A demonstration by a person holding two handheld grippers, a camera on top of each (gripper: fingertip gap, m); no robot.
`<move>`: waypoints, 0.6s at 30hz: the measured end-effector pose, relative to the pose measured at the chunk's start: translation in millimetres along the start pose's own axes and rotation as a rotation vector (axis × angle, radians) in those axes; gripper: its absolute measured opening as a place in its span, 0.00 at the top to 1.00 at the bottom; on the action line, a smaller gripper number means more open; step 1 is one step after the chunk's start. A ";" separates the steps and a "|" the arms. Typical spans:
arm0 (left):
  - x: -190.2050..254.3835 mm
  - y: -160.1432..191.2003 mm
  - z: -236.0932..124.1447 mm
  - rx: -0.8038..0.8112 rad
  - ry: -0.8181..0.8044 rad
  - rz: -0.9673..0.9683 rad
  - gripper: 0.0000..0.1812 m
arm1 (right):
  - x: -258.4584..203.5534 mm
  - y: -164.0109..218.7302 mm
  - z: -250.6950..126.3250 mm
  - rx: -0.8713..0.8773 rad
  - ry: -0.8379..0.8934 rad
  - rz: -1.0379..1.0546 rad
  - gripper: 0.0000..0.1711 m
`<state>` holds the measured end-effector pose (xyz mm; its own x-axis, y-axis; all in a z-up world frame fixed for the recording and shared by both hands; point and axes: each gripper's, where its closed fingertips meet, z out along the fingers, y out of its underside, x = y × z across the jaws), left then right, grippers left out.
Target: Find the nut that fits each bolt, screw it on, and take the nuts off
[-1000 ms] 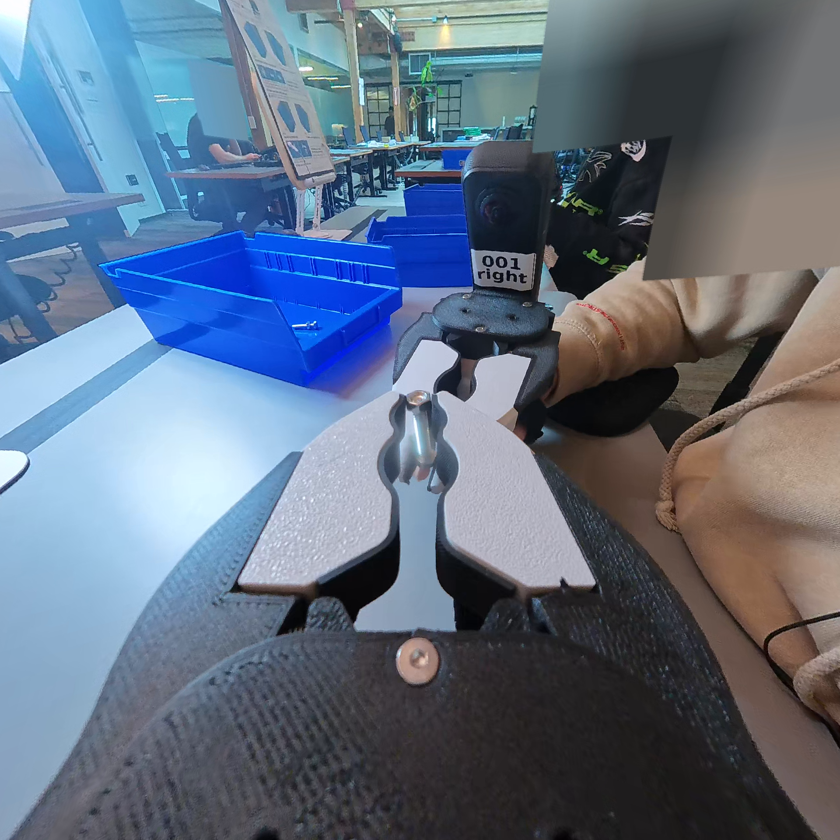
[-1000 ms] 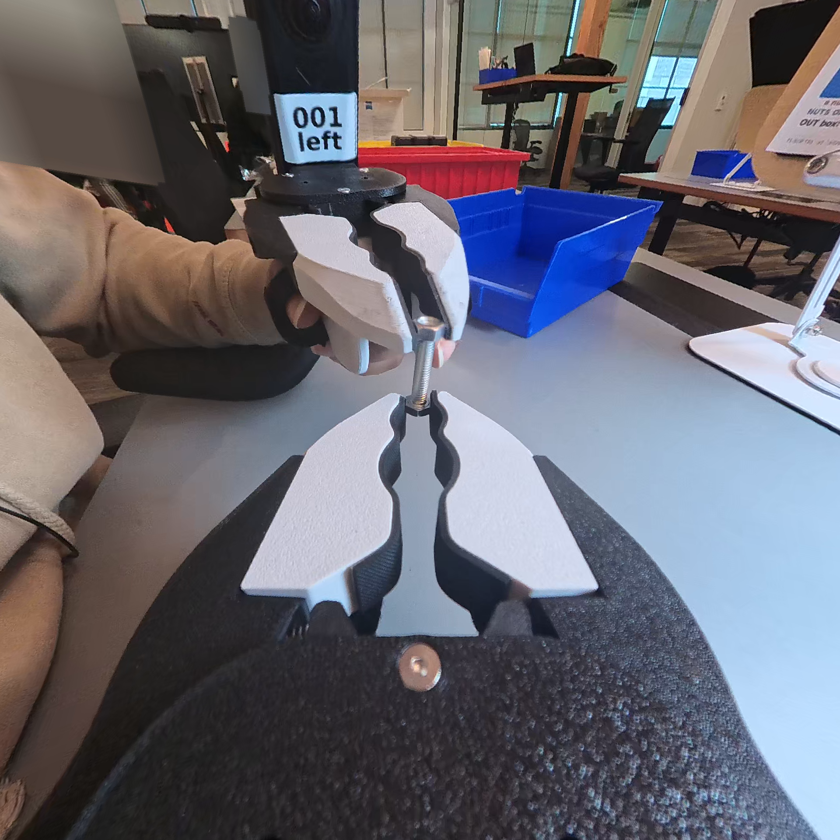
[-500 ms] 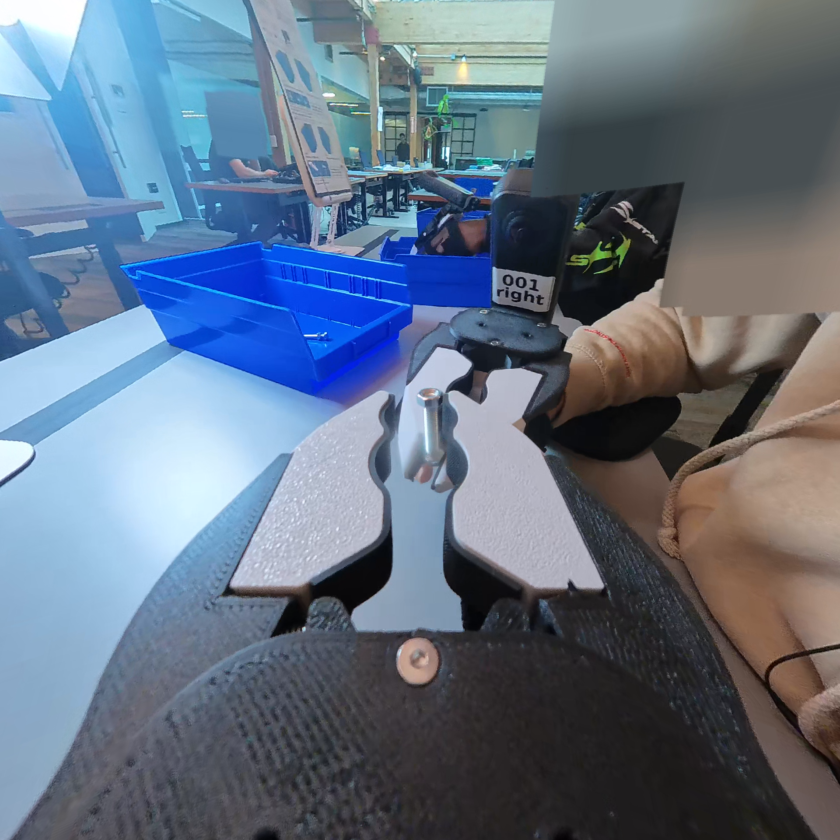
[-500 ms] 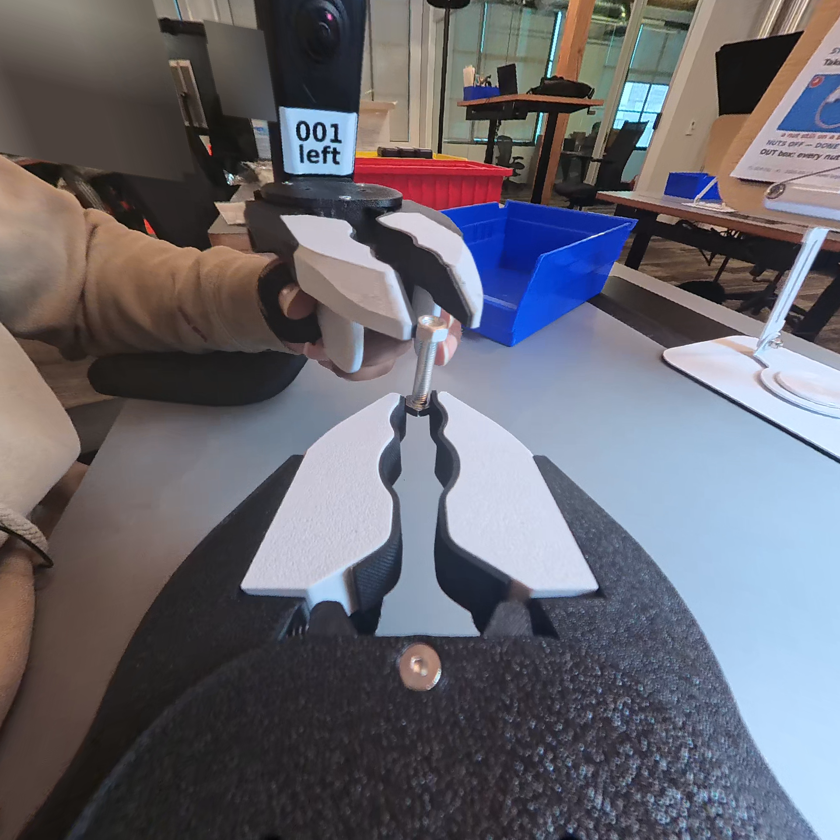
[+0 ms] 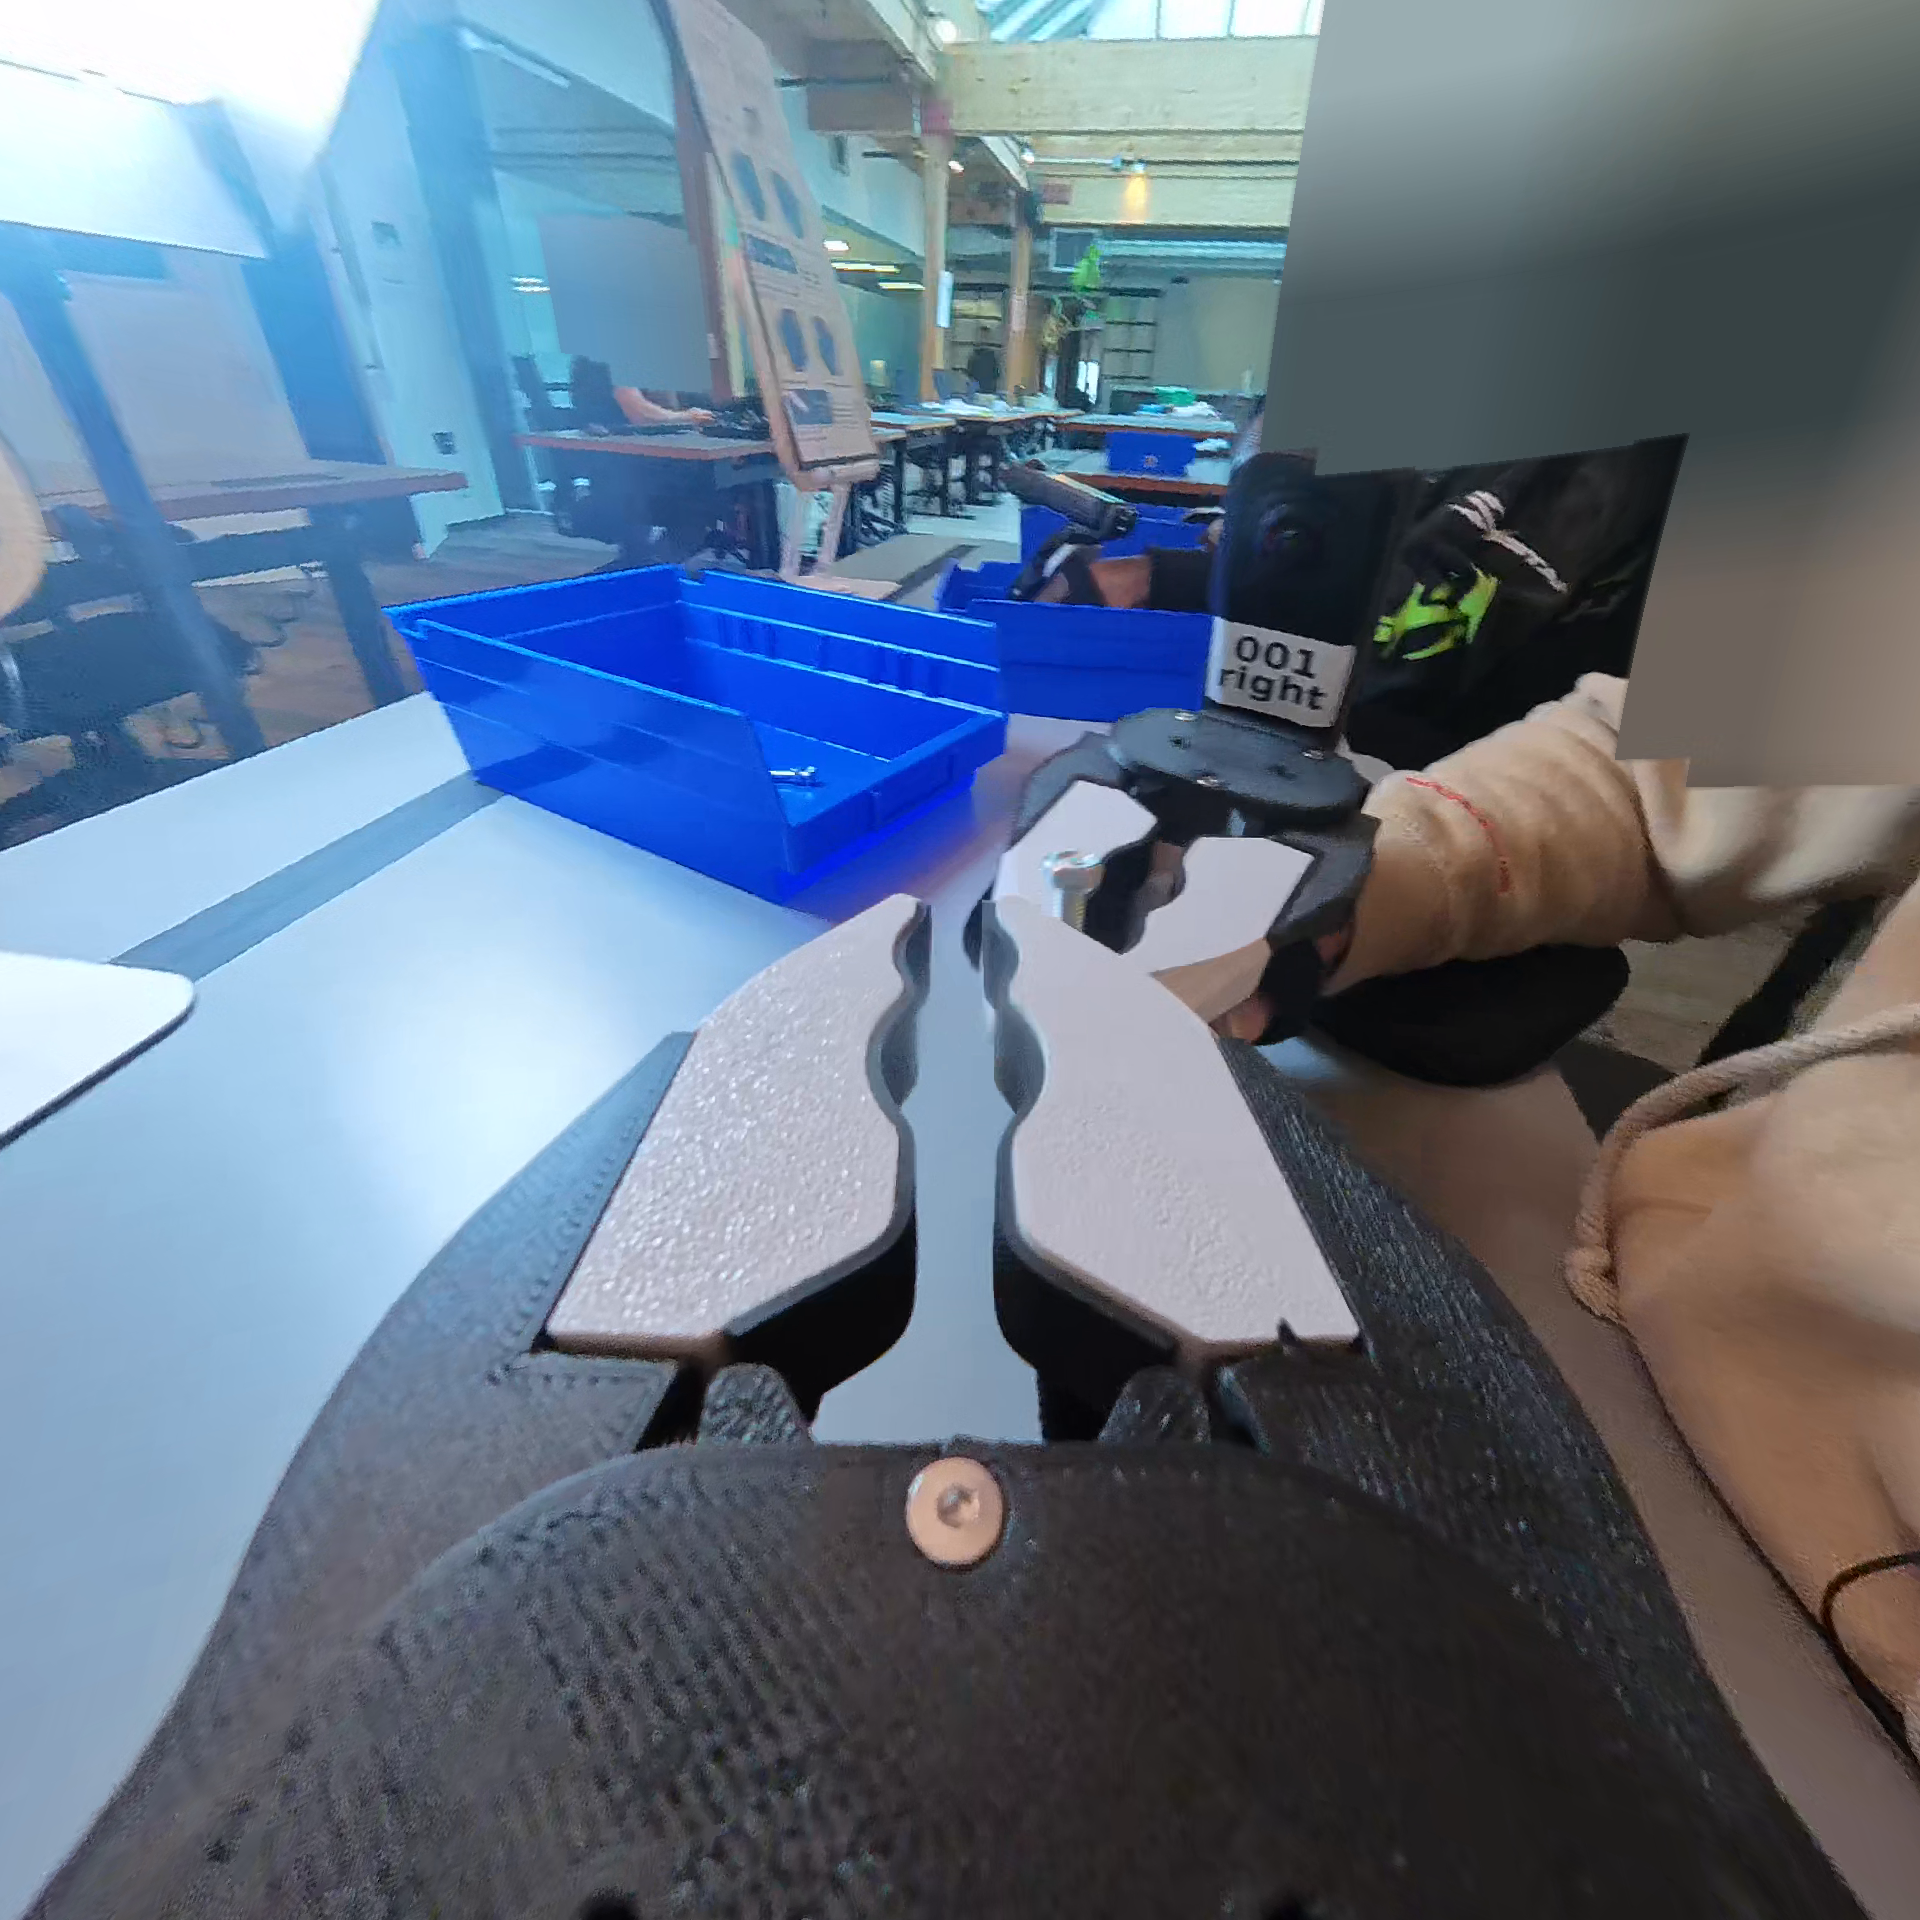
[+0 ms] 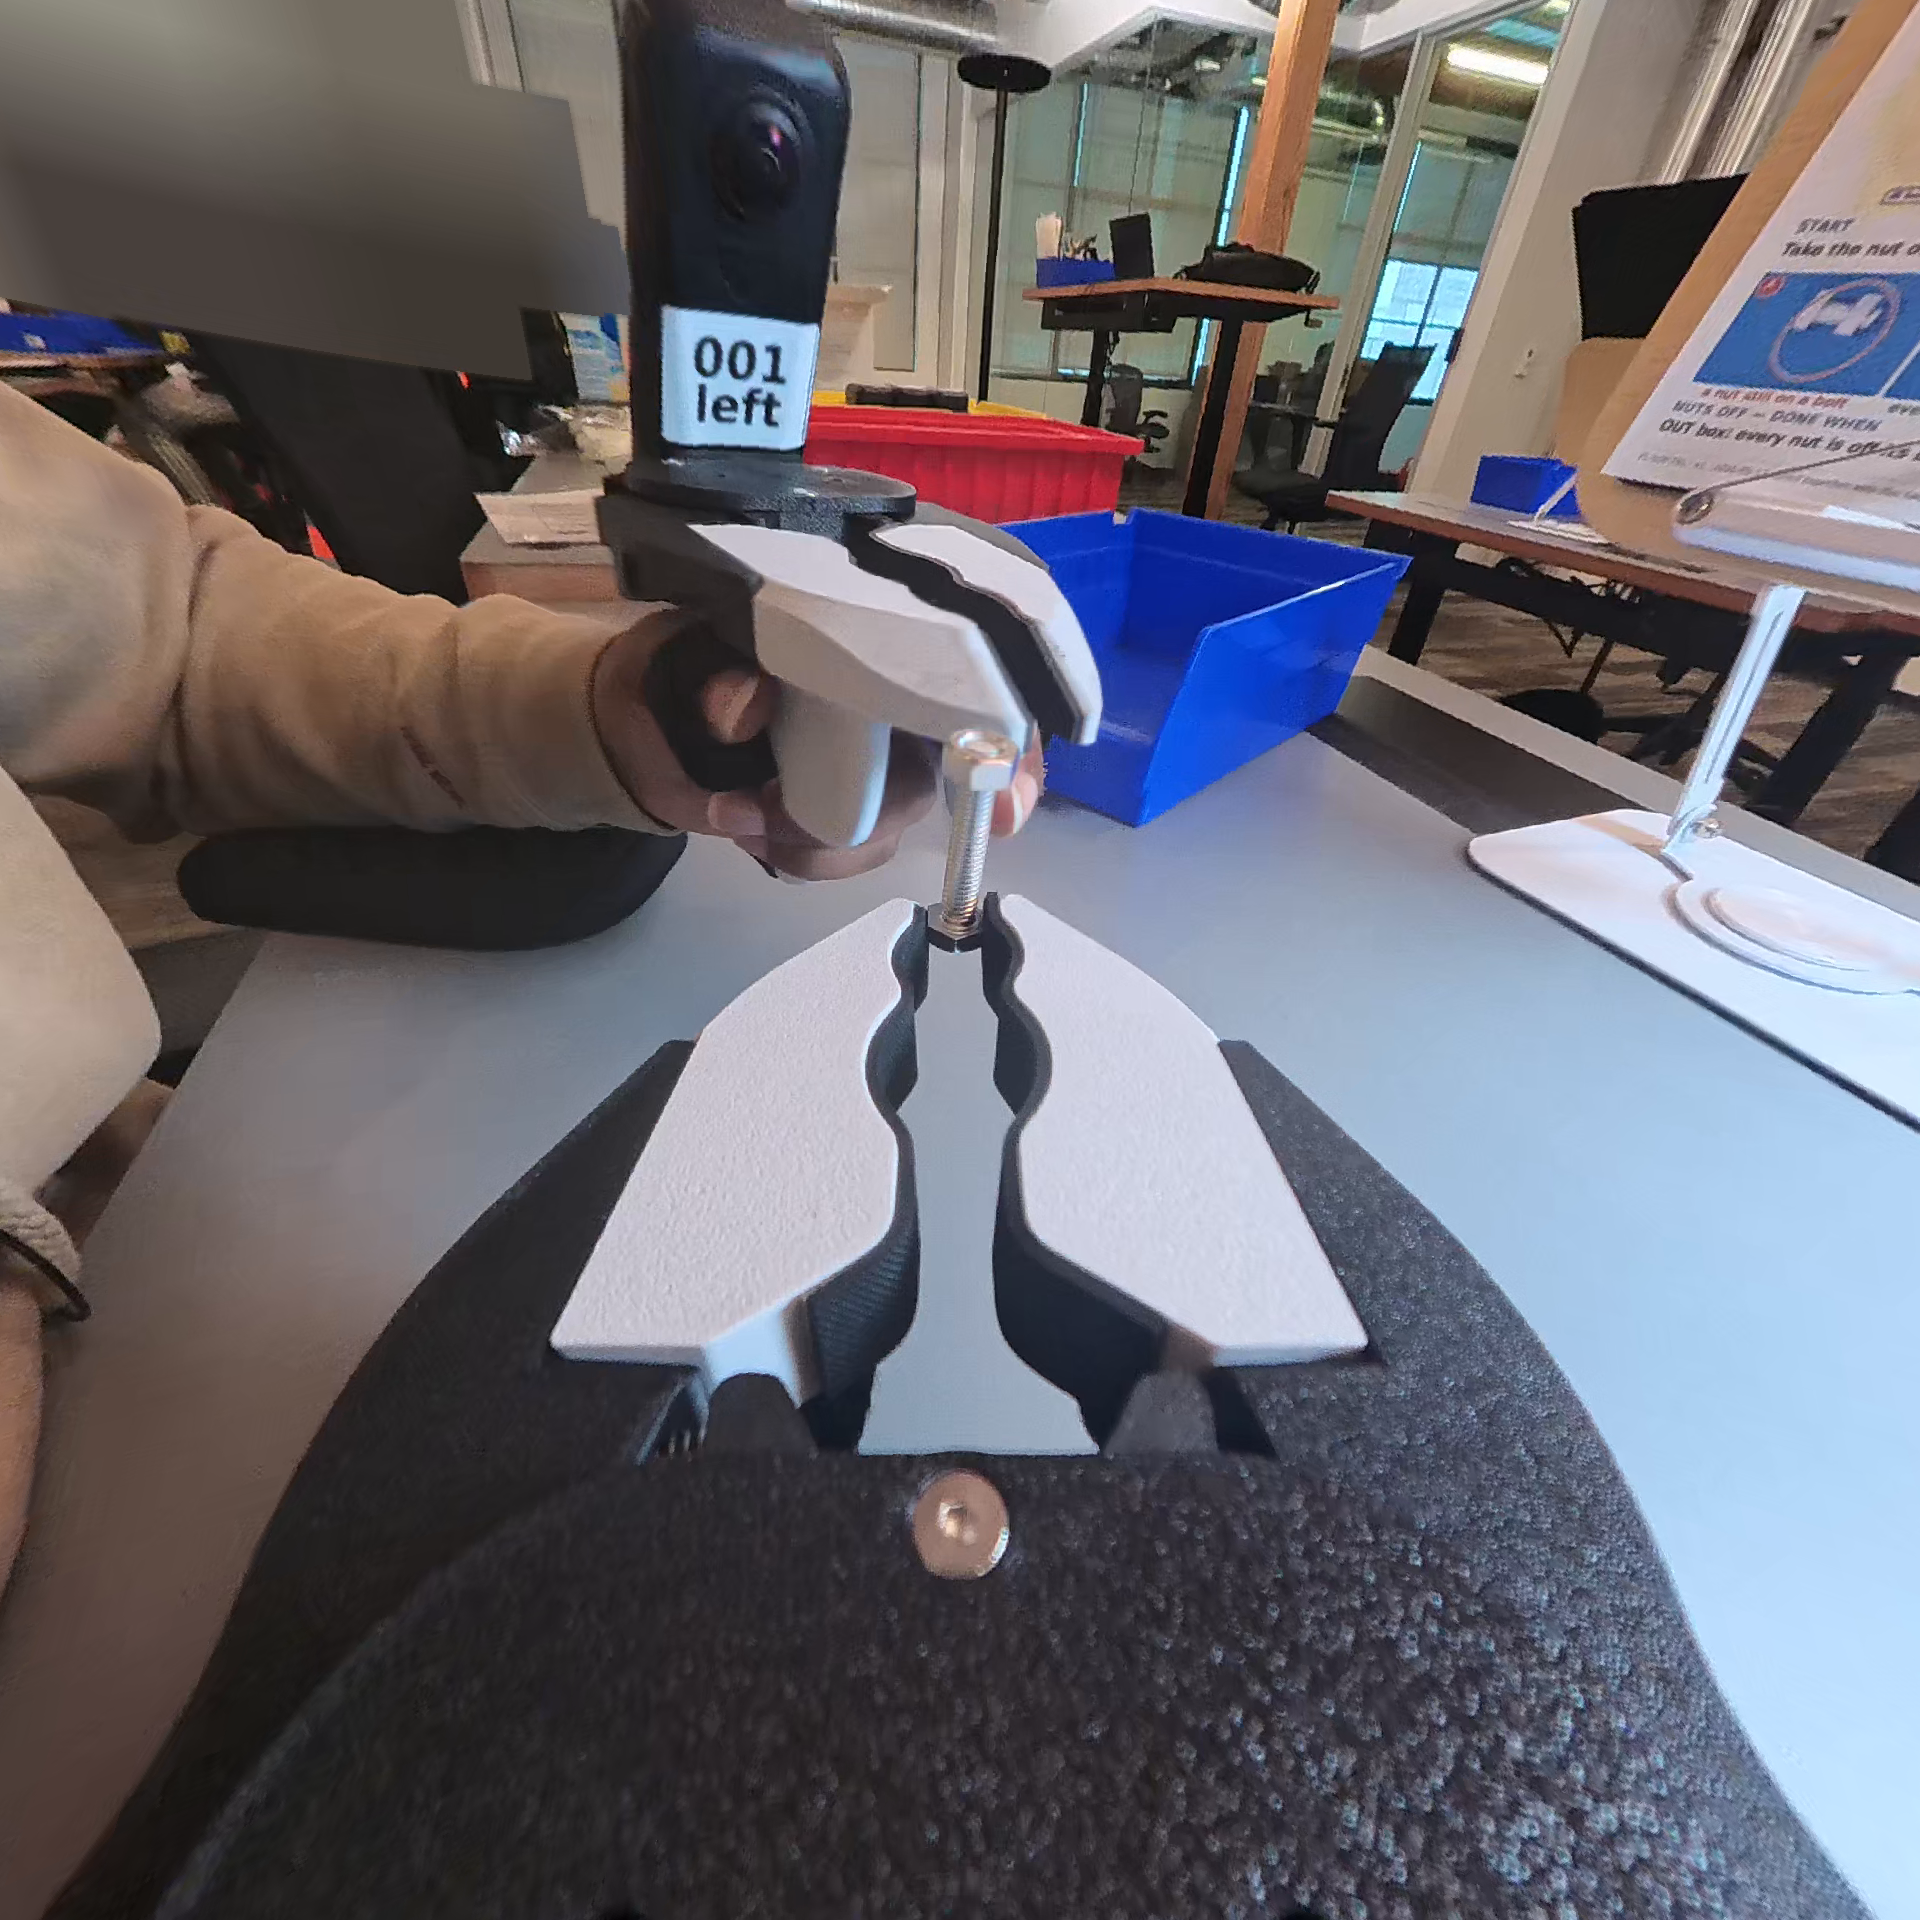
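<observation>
A wide grey tabletop fills the lower part of both views. A blue bin sits on the tabletop on the far side of the bolt in the left wrist view, with a small metal part lying on its floor. A second blue bin stands beyond the bolt in the right wrist view, and a red bin shows farther off behind it. To the right of the bolt in that view, a white stand base rests on the tabletop and holds up an instruction sign.

The right gripper points forward over the tabletop. Its jaws are clamped on a small dark nut at their very tips. A silver bolt stands upright in the nut, threaded shaft down and head on top.

The left gripper is just beside the bolt's head, a person's hand gripping its handle. Its jaws stand slightly apart with nothing between them; in the left wrist view the bolt's head shows just beyond and to the right of their tips.
</observation>
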<state>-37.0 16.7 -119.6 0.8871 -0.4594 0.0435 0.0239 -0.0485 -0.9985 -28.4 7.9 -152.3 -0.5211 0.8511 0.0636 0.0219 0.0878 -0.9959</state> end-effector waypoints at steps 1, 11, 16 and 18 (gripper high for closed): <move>-3.2 -1.4 -2.1 0.007 -0.005 -0.011 0.95 | 0.8 -1.3 -0.7 0.004 0.004 -0.001 0.94; -2.4 -2.2 1.5 0.004 -0.033 0.013 0.93 | 0.9 -0.4 -0.2 -0.001 0.004 0.008 0.94; 2.3 -6.7 0.7 0.027 0.002 0.006 0.87 | 2.9 1.1 0.2 -0.012 0.012 0.010 0.94; 11.8 -3.5 6.6 0.007 0.024 0.029 0.84 | 2.0 2.2 1.3 -0.017 0.008 0.011 0.94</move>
<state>-23.6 17.3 -115.8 0.8760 -0.4821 0.0150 0.0016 -0.0283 -0.9996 -30.4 9.1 -154.4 -0.5135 0.8564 0.0534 0.0421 0.0874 -0.9953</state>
